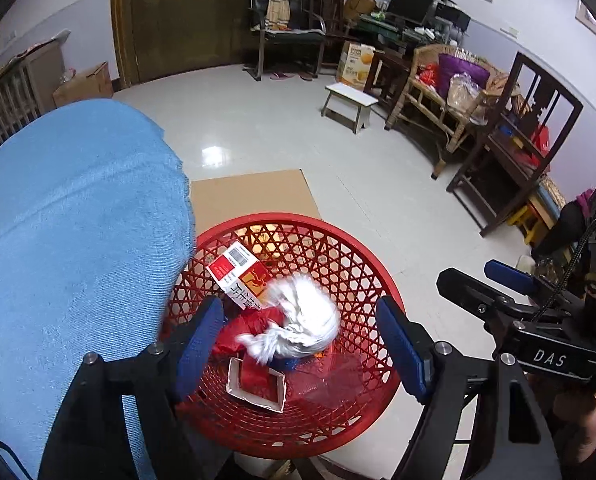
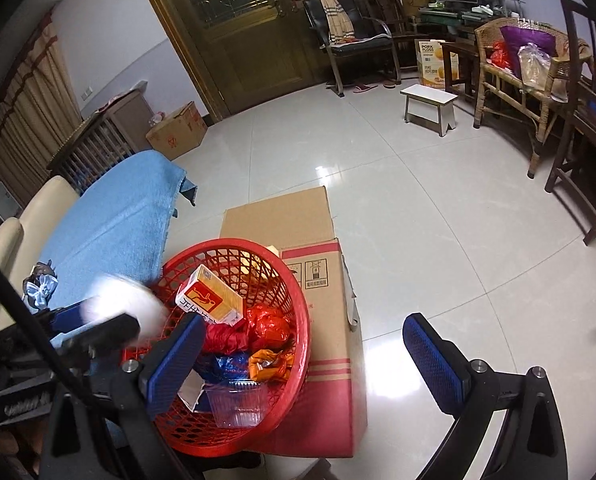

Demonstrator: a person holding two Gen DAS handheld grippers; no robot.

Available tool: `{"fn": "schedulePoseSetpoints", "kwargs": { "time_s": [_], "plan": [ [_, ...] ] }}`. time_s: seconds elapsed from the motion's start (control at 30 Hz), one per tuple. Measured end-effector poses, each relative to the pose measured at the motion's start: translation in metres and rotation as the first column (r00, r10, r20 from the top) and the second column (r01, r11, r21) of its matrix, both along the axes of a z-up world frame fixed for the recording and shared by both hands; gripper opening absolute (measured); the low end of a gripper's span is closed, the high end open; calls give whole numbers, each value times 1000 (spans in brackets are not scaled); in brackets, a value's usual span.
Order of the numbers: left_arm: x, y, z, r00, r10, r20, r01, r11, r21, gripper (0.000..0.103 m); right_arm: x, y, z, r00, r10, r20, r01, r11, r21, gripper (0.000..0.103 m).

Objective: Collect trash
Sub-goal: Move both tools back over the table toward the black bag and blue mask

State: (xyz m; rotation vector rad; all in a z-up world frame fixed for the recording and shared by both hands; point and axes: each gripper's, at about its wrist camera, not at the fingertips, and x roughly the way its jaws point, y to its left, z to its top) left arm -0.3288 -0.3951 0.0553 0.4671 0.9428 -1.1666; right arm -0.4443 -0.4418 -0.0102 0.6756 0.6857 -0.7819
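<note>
A red mesh basket (image 1: 358, 276) (image 2: 298, 308) stands on a cardboard box (image 2: 330, 344) beside a blue-covered couch (image 1: 78, 240). It holds a red-and-yellow carton (image 1: 242, 278) (image 2: 210, 300), red wrappers (image 2: 268, 326), an orange wrapper (image 2: 268, 364), a clear plastic tray (image 2: 238, 402) and a small open box (image 1: 256, 384). A crumpled white tissue (image 1: 304, 316), blurred, is in the air between my left gripper's fingers, above the basket; it also shows blurred in the right wrist view (image 2: 118, 304). My left gripper (image 1: 300, 348) is open. My right gripper (image 2: 304, 364) is open and empty, over the basket's right rim.
Flattened cardboard (image 1: 254, 196) lies on the tiled floor behind the basket. A small white stool (image 2: 430, 108), wicker bench (image 2: 518, 72), dark wooden chairs (image 1: 518, 140) and a cluttered desk stand at the right. A brown door (image 2: 250, 20) and cartons line the back wall.
</note>
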Motion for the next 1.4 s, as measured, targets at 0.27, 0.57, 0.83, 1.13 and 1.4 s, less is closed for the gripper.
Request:
{"fn": "schedulePoseSetpoints", "kwargs": {
  "time_s": [0.27,0.57,0.83,1.13,1.4],
  "plan": [
    [35,35,13,993,117,-19,-118,992,-49,79,11,5,3,1000,15,6,-15,1000,-2,100],
    [83,105,16,957,289,-25,-290,955,-68,79,52,29,8,994,105,-4,-105,994,-10,100],
    [122,173,7,899,436,-53,-439,896,-74,79,109,72,12,968,248,-37,-249,968,-17,100],
    [161,245,-6,798,599,-60,-602,795,-75,79,178,133,9,901,429,-70,-431,902,-12,100],
    [192,320,-11,650,754,95,-753,656,-61,79,247,179,1,818,565,-103,-570,821,-19,100]
  ]
}}
